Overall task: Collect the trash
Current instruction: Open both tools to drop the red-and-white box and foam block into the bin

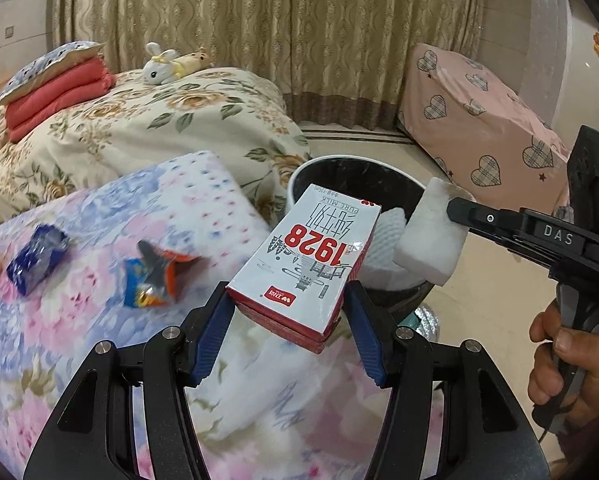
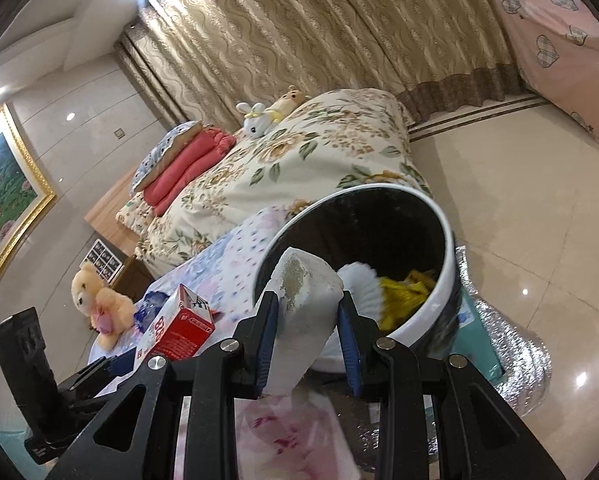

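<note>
My left gripper [image 1: 289, 312] is shut on a red and white milk carton [image 1: 311, 256], held above the edge of the flowered cover, its far end over the trash bin [image 1: 339, 164]. My right gripper [image 2: 307, 316] is shut on a white foam block [image 2: 303, 312], held at the bin's rim [image 2: 443, 280]. In the left wrist view the foam block [image 1: 431, 236] and the right gripper [image 1: 455, 208] are over the bin's right side. The bin holds white netting [image 2: 359, 284] and yellow wrappers [image 2: 403, 292]. A blue wrapper [image 1: 37, 258] and an orange-blue wrapper [image 1: 155, 276] lie on the cover.
A flowered quilt [image 1: 159, 120] with folded red blankets [image 1: 55, 96] and a plush rabbit [image 1: 159, 66] lies behind. A pink heart-patterned covered piece [image 1: 479, 128] stands at the right. A teddy bear [image 2: 99, 300] sits at the left. Silver foil [image 2: 523, 360] lies on the tiled floor by the bin.
</note>
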Tool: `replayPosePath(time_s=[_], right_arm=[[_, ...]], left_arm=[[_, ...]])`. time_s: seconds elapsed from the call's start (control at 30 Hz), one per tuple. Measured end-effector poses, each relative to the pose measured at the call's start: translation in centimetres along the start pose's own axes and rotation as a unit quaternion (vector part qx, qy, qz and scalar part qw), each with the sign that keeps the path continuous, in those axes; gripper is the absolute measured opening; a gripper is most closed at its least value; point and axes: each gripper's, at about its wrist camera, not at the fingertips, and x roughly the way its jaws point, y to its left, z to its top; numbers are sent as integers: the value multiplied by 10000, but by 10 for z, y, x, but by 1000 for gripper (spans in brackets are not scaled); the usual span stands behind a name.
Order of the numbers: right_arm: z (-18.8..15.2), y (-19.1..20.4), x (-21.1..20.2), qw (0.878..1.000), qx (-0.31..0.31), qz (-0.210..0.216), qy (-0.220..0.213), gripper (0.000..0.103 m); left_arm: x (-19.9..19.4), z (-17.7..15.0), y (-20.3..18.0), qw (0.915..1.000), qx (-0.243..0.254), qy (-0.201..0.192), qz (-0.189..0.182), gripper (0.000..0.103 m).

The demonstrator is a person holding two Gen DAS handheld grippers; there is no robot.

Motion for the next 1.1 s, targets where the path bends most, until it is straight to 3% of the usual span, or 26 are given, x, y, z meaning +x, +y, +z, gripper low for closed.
replayPosePath(time_s=[0.37,0.8,1.0,1.1], right_arm=[[22,-22,12,9997,-16,-232,-6,30],[42,-36,36,9994,-41,-312,137,31],[46,-40,41,9993,-35,-300,216,41],[48,-42,42,9993,7,-279,229,51]], left_arm=[[32,23,-27,9995,305,123,21,57],[61,41,-38,9991,329,270,53,57],[68,46,-41,9990,312,325,22,58],[68,48,-42,9991,294,312,-6,65]])
